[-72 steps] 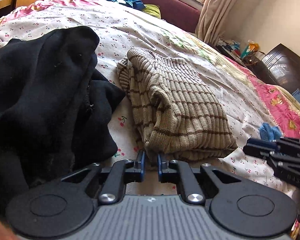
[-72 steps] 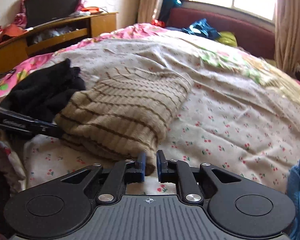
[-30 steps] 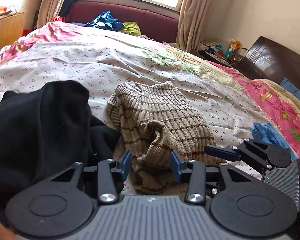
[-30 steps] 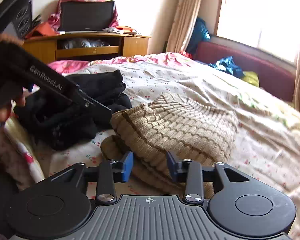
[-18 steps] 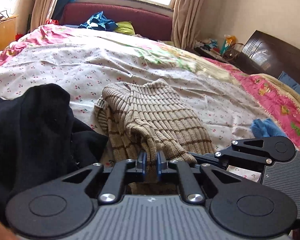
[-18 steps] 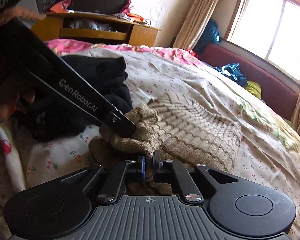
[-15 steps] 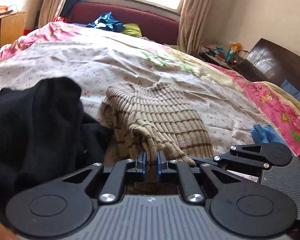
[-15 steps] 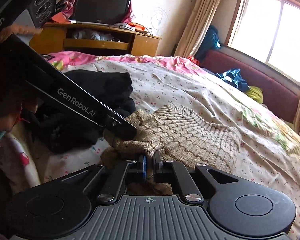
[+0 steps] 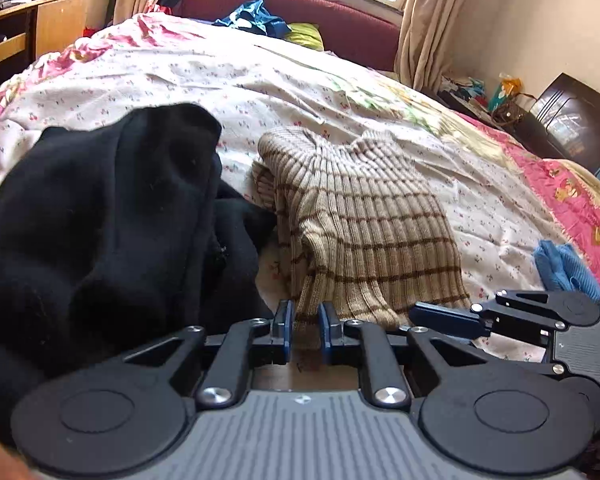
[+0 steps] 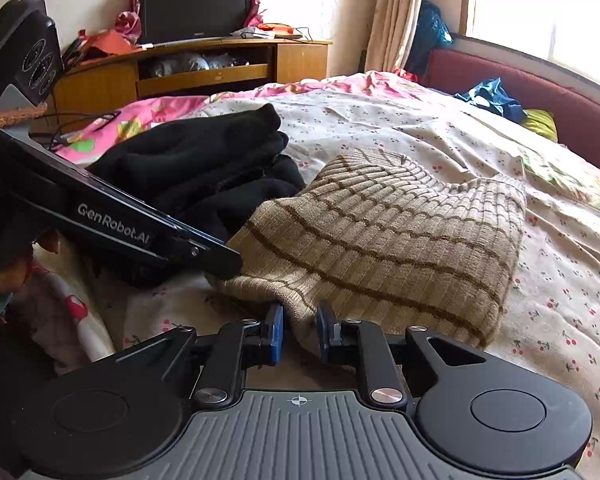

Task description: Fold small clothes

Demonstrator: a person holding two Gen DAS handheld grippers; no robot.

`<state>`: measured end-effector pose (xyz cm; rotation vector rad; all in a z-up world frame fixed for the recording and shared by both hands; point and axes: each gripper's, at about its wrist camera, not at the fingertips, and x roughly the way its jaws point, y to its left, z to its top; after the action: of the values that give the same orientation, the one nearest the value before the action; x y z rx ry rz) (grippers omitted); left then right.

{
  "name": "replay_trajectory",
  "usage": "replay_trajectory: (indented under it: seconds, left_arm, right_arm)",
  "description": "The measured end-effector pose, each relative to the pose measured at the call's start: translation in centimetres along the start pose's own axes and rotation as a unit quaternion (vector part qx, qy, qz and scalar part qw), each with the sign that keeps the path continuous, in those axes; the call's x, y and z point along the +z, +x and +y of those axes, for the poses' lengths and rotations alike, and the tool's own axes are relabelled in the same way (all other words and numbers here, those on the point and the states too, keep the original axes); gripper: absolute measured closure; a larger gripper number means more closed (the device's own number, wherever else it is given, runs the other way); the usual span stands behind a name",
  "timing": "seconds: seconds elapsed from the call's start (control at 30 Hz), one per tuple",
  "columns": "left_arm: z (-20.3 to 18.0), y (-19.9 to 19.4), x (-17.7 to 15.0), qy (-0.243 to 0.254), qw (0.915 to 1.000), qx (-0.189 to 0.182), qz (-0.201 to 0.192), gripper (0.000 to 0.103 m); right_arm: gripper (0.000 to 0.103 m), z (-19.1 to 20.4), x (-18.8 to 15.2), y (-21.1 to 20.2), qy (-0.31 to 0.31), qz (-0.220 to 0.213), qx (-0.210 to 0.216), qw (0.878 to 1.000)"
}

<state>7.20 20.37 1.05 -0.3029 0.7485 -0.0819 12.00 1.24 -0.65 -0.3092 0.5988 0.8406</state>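
Bedroom, bed (image 9: 260, 80) under a flowered sheet, window behind. Striped sweater (image 9: 364, 216) lies folded just ahead of both tools, near hem reaching back between each pair of jaws. Left gripper (image 9: 303, 330) and right gripper (image 10: 298, 334): narrow gap, jaws opening, hem between the pads but seemingly slack, probably being let go. Black clothes (image 9: 100, 216) heaped left of the left gripper.

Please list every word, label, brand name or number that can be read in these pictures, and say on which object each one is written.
"GenRobot.AI": white letters on the black side of the left gripper, in the right wrist view.
A small mark on the lower edge of the television on the wooden cabinet: too small to read.
Packages on the bedside stand: too blurred to read.
Nothing readable on the striped knit sweater, the black garment or the floral bedsheet.
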Motion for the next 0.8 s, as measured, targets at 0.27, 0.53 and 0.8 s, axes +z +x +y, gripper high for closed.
replay_trajectory:
  seconds: [0.27, 0.53, 0.8]
  left_arm:
    - [-3.3, 0.2, 5.4, 0.036, 0.9956, -0.036, -0.078, 0.073]
    - [-1.3, 8.9, 3.5, 0.009, 0.9995, 0.027, -0.011, 0.073]
    - [-1.2, 7.1, 4.0, -0.003, 0.9994, 0.021, -0.028, 0.075]
  right_arm:
    - [0.076, -4.7, -0.2, -5.3, 0.111, -0.059, -0.033, 0.992]
    - [0.059, -11.9, -3.2, 0.5, 0.289, 0.039, 0.042, 0.956]
    - [0.061, -11.0, -2.6, -1.5, 0.256, 0.060, 0.047, 0.963]
